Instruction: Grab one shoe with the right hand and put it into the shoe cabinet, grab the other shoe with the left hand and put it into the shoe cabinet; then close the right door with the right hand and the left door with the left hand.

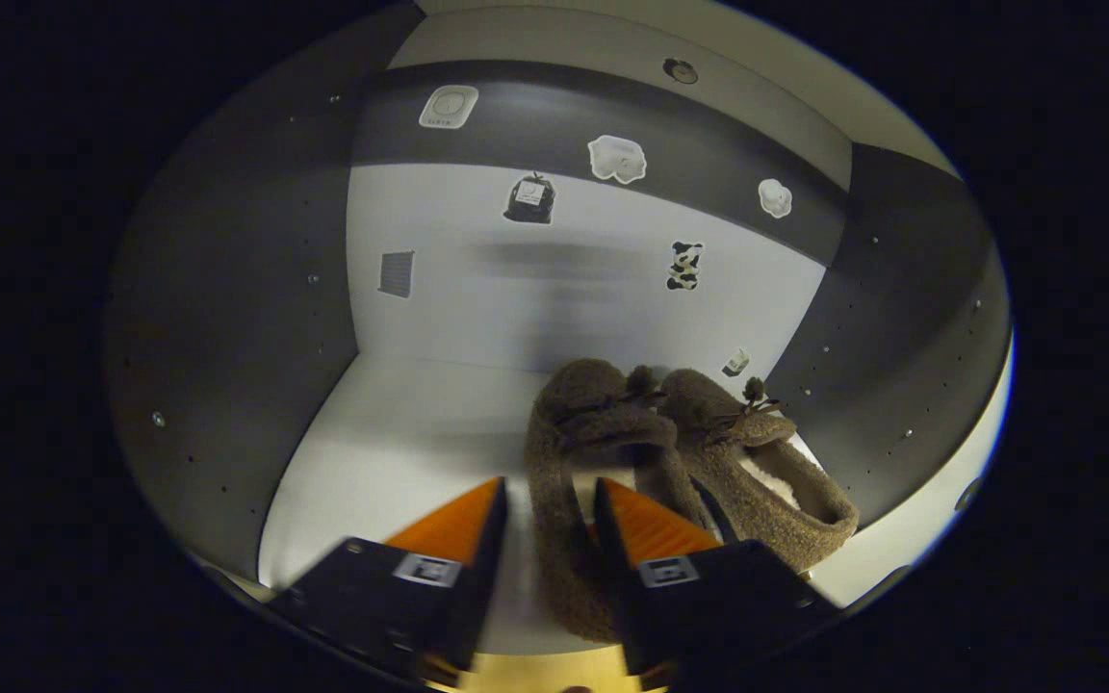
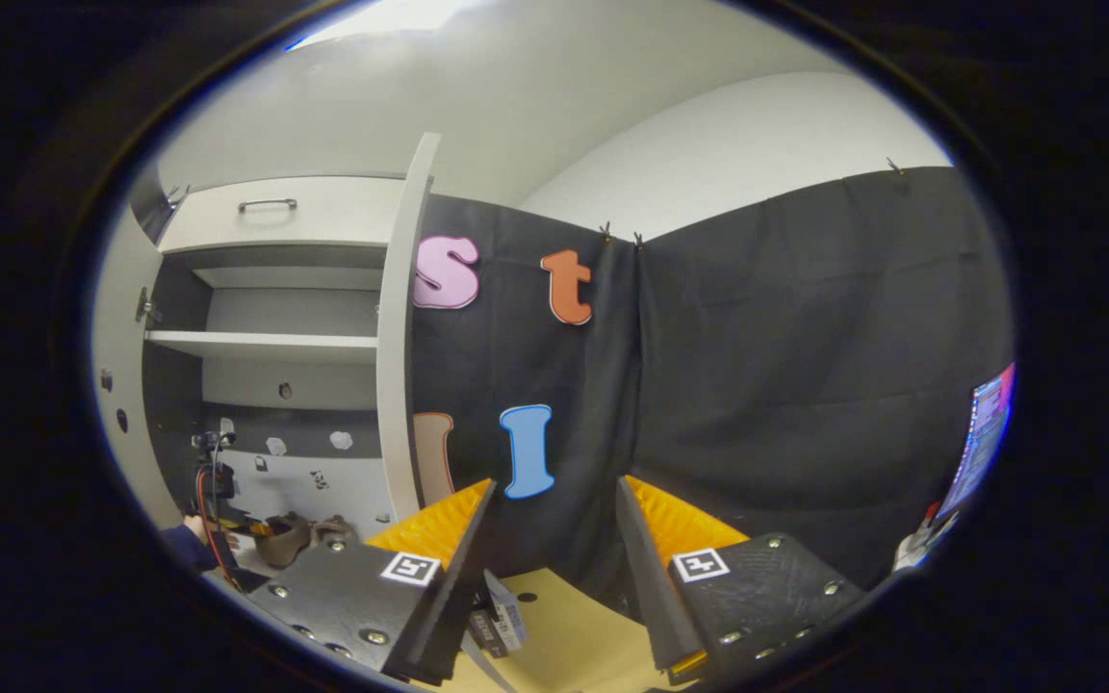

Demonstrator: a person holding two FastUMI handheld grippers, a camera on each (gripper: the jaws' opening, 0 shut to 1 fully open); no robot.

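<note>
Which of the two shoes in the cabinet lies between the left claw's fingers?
The left-hand shoe: its side wall runs down between the left claw fingers. The other shoe lies off to the right.

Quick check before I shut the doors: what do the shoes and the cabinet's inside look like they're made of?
Shoes: soft, fuzzy brown fabric, likely fleece or boucle, with a pale fluffy lining showing in the right one; nubbly pile, small pompom ties. Cabinet: smooth matt board, probably laminate; flat dark side walls with rows of drilled holes, and a pale shelf.

Both shoes (image 1: 670, 452) look fuzzy, like rough woolly cloth; the shoe cabinet (image 1: 391, 423) floor is smooth and matt, its drawer handle (image 2: 267, 204) metal.
</note>
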